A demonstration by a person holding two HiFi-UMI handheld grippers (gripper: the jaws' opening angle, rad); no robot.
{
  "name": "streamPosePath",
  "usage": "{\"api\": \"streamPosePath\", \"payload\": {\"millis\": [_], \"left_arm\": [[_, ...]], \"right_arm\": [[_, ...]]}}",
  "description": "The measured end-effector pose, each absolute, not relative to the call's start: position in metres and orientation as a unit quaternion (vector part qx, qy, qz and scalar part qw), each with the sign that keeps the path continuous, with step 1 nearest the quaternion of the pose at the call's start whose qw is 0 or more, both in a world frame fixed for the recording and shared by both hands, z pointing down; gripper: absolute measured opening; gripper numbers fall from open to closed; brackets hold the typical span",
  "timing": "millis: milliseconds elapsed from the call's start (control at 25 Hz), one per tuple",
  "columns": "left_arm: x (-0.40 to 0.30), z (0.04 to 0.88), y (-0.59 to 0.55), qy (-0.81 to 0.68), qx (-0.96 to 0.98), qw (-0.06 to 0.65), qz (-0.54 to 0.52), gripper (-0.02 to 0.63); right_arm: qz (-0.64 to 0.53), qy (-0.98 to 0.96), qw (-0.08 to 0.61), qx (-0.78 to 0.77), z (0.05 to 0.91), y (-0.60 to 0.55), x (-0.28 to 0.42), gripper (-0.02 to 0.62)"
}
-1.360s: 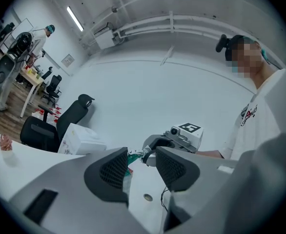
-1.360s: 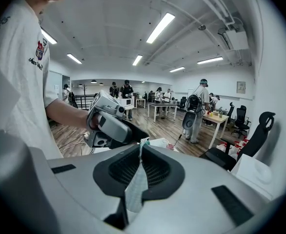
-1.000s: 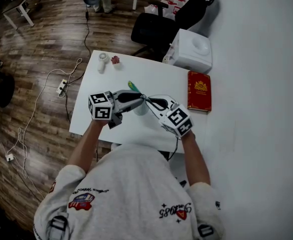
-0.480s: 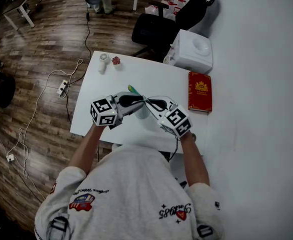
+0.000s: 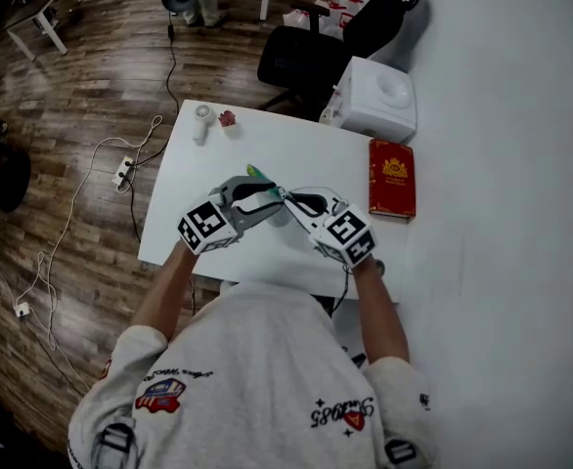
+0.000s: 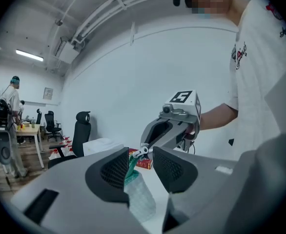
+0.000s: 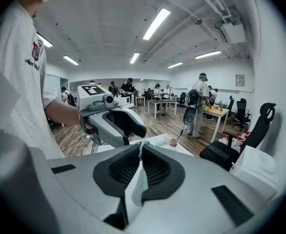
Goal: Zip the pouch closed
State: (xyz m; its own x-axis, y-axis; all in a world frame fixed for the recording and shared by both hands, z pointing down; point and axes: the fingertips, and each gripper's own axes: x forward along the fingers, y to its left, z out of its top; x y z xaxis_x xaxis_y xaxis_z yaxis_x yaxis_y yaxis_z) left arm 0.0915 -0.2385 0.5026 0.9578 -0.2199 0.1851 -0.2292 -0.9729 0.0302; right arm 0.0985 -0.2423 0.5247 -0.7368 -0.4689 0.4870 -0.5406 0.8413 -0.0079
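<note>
Over the white table (image 5: 316, 154) both grippers meet at a small clear mesh pouch (image 6: 139, 196) with a green top edge. My right gripper (image 7: 140, 150) is shut on a thin edge of the pouch (image 7: 135, 189); in the left gripper view its tips (image 6: 141, 152) pinch the pouch's top. My left gripper (image 6: 142, 165) has just been opening. The pouch hangs between its pads, lying against the left one with a gap to the other. In the head view the left gripper (image 5: 275, 199) and the right gripper (image 5: 288, 201) stand tip to tip, mostly hiding the pouch.
A red book (image 5: 391, 179) lies at the table's right edge. A white box-shaped appliance (image 5: 374, 101) stands at the far right corner. A small white fan (image 5: 201, 120) and a small red thing (image 5: 227, 118) sit at the far left corner. A black chair (image 5: 301, 62) stands beyond the table.
The left gripper has rolled about its own axis, so its marker cube now sits lower and turned. Its jaws stand wider apart. The right gripper has stayed put.
</note>
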Motion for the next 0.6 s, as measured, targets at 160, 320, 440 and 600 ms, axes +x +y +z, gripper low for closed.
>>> {"api": "streamPosePath", "payload": {"millis": [160, 320, 440, 600], "left_arm": [[0.093, 0.503, -0.238, -0.127, 0.982, -0.042, 0.132, 0.138], [0.096, 0.510, -0.233, -0.125, 0.969, -0.120, 0.177, 0.124], [0.098, 0.516, -0.231, -0.119, 0.962, -0.141, 0.199, 0.110], [0.099, 0.518, -0.231, -0.117, 0.959, -0.153, 0.209, 0.107]], "right_arm": [[0.074, -0.930, 0.240, 0.270, 0.522, -0.243, 0.099, 0.023], [0.073, -0.928, 0.254, 0.263, 0.528, -0.239, 0.099, 0.024], [0.076, -0.928, 0.263, 0.253, 0.533, -0.235, 0.098, 0.025], [0.080, -0.927, 0.266, 0.251, 0.534, -0.233, 0.099, 0.023]]}}
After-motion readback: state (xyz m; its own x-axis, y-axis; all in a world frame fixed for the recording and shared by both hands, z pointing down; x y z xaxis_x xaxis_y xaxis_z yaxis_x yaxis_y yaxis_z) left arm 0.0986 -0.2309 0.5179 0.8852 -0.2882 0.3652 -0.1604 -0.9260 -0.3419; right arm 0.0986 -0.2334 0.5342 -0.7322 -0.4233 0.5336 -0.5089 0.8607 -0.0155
